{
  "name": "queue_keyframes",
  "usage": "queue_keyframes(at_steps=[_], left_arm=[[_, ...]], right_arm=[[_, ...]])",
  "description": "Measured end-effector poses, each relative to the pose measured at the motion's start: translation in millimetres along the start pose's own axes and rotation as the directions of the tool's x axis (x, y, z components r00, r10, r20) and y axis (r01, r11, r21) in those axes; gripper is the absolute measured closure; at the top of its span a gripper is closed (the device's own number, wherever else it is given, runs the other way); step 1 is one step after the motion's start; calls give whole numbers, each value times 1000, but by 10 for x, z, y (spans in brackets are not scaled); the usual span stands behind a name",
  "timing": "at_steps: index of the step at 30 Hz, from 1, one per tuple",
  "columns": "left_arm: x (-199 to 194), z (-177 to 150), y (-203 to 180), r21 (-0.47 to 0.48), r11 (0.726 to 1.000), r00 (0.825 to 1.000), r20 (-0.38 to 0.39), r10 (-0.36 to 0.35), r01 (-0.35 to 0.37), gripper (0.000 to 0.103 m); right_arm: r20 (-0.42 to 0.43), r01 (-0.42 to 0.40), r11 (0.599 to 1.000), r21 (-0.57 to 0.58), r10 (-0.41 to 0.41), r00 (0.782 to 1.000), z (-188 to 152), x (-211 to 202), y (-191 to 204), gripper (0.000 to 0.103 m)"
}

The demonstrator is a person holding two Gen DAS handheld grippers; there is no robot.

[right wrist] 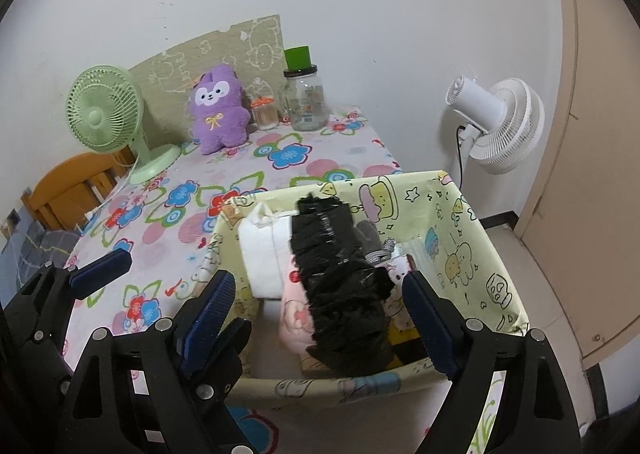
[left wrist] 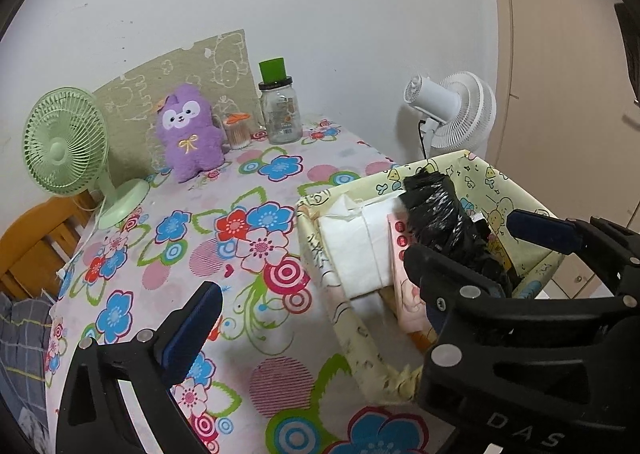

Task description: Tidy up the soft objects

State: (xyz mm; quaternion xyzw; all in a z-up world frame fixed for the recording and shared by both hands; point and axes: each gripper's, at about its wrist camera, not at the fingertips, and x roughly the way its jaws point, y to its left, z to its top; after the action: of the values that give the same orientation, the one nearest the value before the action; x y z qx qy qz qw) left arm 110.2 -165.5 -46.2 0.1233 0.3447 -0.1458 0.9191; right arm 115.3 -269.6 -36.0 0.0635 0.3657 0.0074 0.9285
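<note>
Two open grippers (right wrist: pixel 320 294), one bin (right wrist: pixel 472 254)

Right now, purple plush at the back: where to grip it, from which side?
Grip the purple plush across its narrower head, just below the ears, coming from the front. It stands upright against the backboard, with the green fan and cotton-swab jar crowding its sides, so only the front looks open.

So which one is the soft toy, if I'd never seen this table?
Look to the back of the floral tablecloth, against the wall. Between the green fan and the glass jar stands the purple plush toy, the only fuzzy thing there, white-faced with a yellow bow.
</note>
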Motion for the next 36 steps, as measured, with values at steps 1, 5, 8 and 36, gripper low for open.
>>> queue_keyframes(at_steps=[1,5,8,36], left_arm=[[-16,-11,13,-1,1000,1000,2,1,-1,0],[-96,-58,87,-10,1000,1000,11,7,-7,0],[-157,-92,158,-19,1000,1000,19,11,-11,0],[-779,-394,878,-124,985,988,77,133,-123,0]], right_arm=[[3,-1,1000,-1,1,1000,-9,-21,25,15],[10,-4,1000,-10,4,1000,-37,-80,109,15],[16,-6,1000,-19,7,1000,-48,-120,194,15],[101,-58,992,-113,70,992,-139,-505,993,13]])
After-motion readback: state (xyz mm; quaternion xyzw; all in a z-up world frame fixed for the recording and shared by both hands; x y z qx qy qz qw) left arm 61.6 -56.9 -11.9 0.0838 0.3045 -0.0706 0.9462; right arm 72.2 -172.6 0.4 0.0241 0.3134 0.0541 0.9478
